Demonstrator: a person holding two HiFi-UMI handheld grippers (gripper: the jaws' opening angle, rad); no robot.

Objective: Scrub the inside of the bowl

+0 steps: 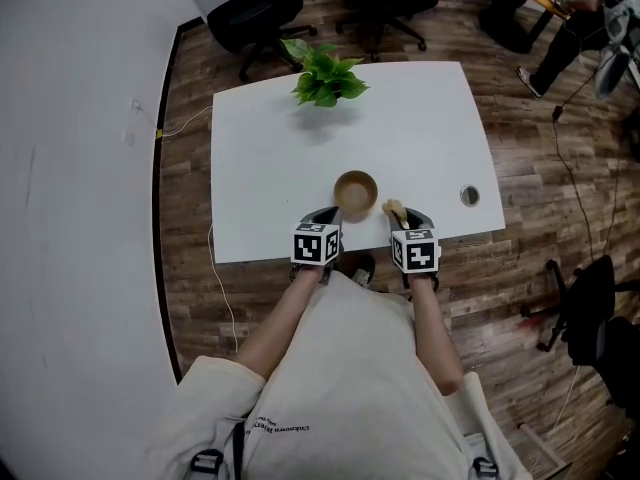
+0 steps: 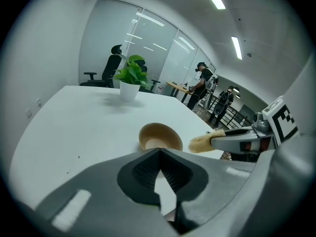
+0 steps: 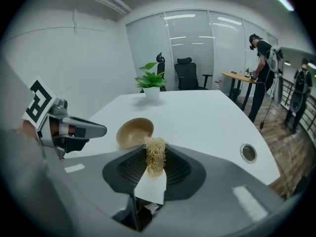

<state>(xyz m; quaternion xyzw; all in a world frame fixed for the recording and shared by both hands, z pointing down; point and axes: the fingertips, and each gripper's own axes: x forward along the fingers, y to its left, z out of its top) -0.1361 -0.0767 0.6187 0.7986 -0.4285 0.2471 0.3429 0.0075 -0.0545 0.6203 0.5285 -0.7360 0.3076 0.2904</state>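
Note:
A tan wooden bowl [image 1: 355,192] [image 2: 159,136] [image 3: 134,132] stands upright and empty near the front edge of the white table [image 1: 280,148]. My left gripper [image 1: 322,220] [image 2: 159,154] sits just in front of the bowl, jaws pressed together with nothing between them. My right gripper [image 1: 402,216] [image 3: 156,159] is to the right of the bowl, shut on a straw-coloured fibre scrubber [image 3: 156,157] [image 1: 394,209] [image 2: 201,142] whose tuft sticks out past the tips. Neither gripper touches the bowl.
A potted green plant [image 1: 324,76] stands at the table's far side. A round cable hole [image 1: 469,196] [image 3: 248,153] lies at the right front. Office chairs [image 1: 250,13] stand beyond the table, and people stand at a far desk [image 3: 237,75].

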